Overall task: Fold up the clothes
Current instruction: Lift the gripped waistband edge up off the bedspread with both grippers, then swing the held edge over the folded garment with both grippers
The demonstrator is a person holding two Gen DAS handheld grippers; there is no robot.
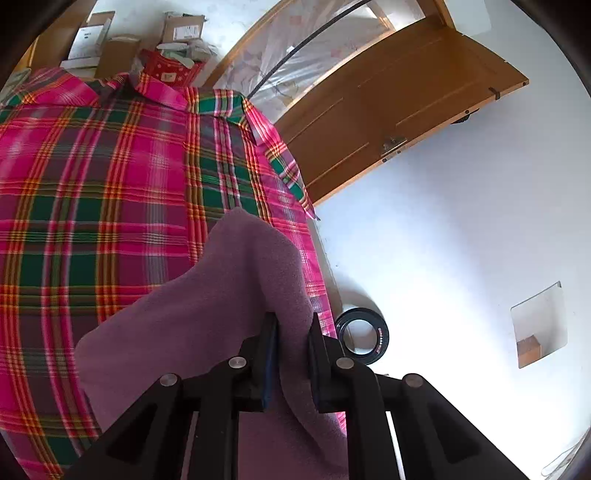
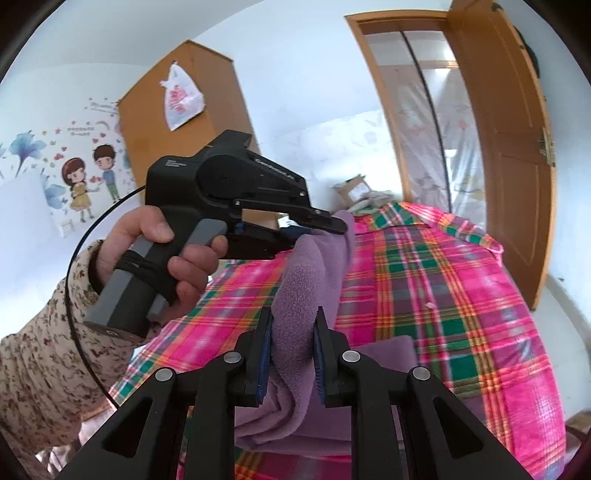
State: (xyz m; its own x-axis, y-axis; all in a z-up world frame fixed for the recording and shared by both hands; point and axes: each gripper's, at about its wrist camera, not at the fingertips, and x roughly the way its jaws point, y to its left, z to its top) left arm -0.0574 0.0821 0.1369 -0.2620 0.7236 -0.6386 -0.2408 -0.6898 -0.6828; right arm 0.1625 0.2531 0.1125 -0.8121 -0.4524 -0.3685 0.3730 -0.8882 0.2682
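Observation:
A purple fleece garment (image 1: 207, 314) hangs lifted above a pink, green and red plaid sheet (image 1: 92, 192). My left gripper (image 1: 293, 323) is shut on an upper edge of the fleece. In the right wrist view my right gripper (image 2: 293, 314) is shut on another bunched edge of the same purple fleece (image 2: 310, 280). The left gripper (image 2: 325, 223), held by a hand (image 2: 155, 240) in a floral sleeve, pinches the fleece just beyond and to the left. Purple cloth droops between and below both grippers onto the plaid sheet (image 2: 461, 295).
Cardboard boxes (image 1: 184, 27) and a red bag pile up past the far end of the plaid surface. A brown wooden door (image 1: 399, 103) stands open on the right, a roll of black tape (image 1: 364, 336) lies on the white floor. A wooden wardrobe (image 2: 188, 107) stands behind.

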